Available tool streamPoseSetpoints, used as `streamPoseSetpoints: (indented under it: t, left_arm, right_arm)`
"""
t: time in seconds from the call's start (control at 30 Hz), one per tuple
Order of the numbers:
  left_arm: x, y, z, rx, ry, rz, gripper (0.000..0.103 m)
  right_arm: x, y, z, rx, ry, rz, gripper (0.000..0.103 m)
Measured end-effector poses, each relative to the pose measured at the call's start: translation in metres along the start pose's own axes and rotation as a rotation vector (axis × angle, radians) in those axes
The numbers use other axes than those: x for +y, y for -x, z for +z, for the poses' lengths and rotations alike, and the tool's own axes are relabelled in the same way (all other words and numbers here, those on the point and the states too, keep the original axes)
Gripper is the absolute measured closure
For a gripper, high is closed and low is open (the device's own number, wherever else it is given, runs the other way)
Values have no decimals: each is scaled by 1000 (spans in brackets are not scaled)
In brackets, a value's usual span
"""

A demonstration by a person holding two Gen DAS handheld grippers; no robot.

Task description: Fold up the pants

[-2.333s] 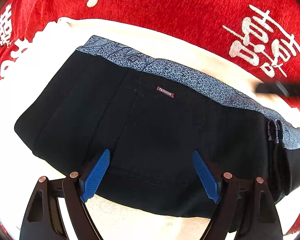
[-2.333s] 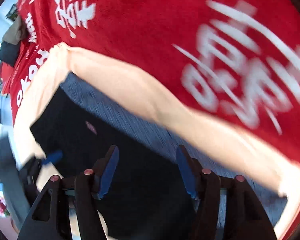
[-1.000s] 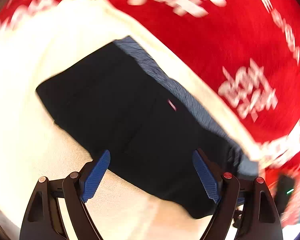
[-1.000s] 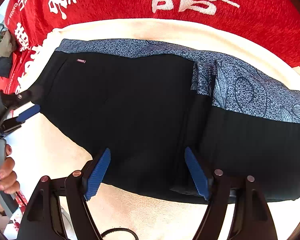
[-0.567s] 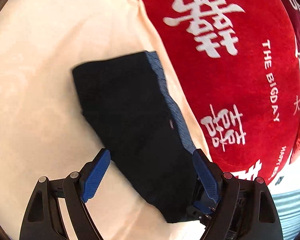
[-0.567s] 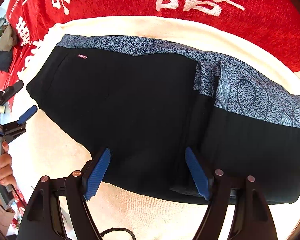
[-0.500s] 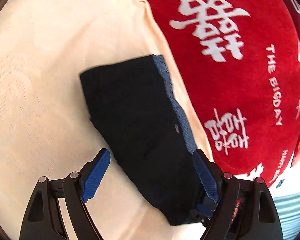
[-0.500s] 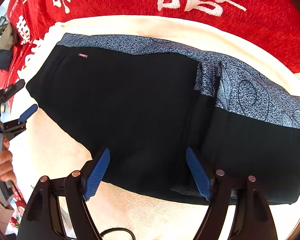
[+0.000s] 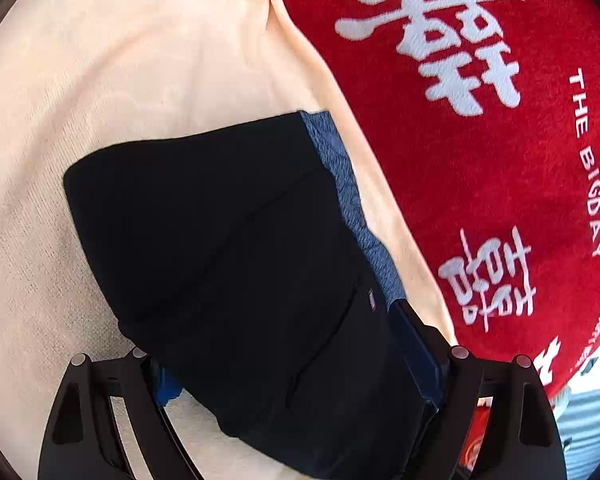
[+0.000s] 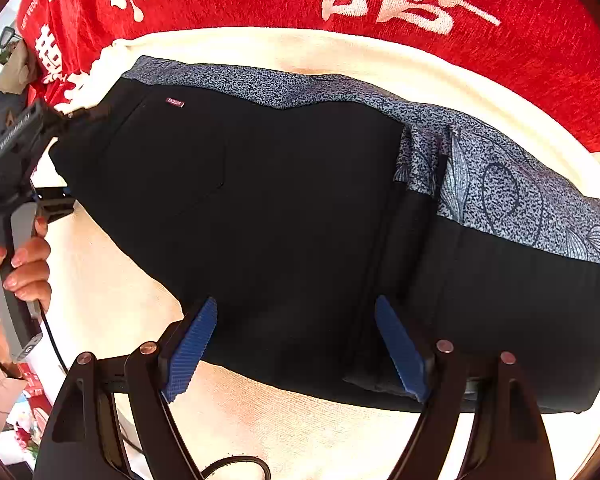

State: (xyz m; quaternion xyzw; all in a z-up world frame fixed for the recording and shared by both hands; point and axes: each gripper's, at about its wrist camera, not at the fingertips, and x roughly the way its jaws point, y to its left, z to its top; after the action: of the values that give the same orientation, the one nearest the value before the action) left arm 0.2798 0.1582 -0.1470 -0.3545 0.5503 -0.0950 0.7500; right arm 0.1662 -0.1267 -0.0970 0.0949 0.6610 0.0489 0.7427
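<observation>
Folded black knit pants with a speckled blue-grey patterned waistband and a small maroon woven label lie flat on a cream, loosely woven towel, itself spread over a red plush cloth with white printed characters. The left gripper, with black frame and ribbed blue pads, straddles one end of the pants, jaws just widened and apart, not pressing. The right gripper hovers over the near edge, jaws likewise spread and empty.
</observation>
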Motion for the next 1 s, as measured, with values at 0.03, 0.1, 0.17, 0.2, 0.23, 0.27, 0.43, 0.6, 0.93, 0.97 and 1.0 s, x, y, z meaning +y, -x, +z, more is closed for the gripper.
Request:
streamPoseSetpoints:
  t: [0.03,0.1,0.17,0.2,0.23,0.27,0.43,0.6,0.93,0.97,1.0]
  left_arm:
    - [-3,0,0,-1,-3,31,20]
    - [-10,2,-2,-22,-34,129,44]
    - [-22,4,-6,-35,-134,235,69]
    - [-31,5,-9,-45,-200,270,70]
    - [-42,6,-14,-59,-282,311,71]
    - [-60,6,-23,-88,-406,363,72]
    - [-113,7,-66,-181,-800,476,72]
    - [-130,4,-86,-204,-967,513,72]
    - [-143,10,-95,-223,-1037,519,72]
    - [-145,10,-95,-222,-1038,517,72]
    - [-147,11,-96,-219,-1039,513,72]
  right_arm:
    - [0,1,1,0,-2,4,19]
    - [-2,4,2,3,-12,16,19]
    - [-4,12,6,2,-32,41,19]
    - [-5,17,9,-6,-44,53,19]
    - [-7,26,14,-24,-58,70,19]
    - [-7,34,19,-38,-64,82,19]
    - [1,63,75,-37,-59,234,19]
    - [48,63,156,79,6,442,8]
    - [169,-2,210,393,240,334,7]
    - [169,-7,207,400,240,312,23]
    - [166,-11,204,394,238,304,47]
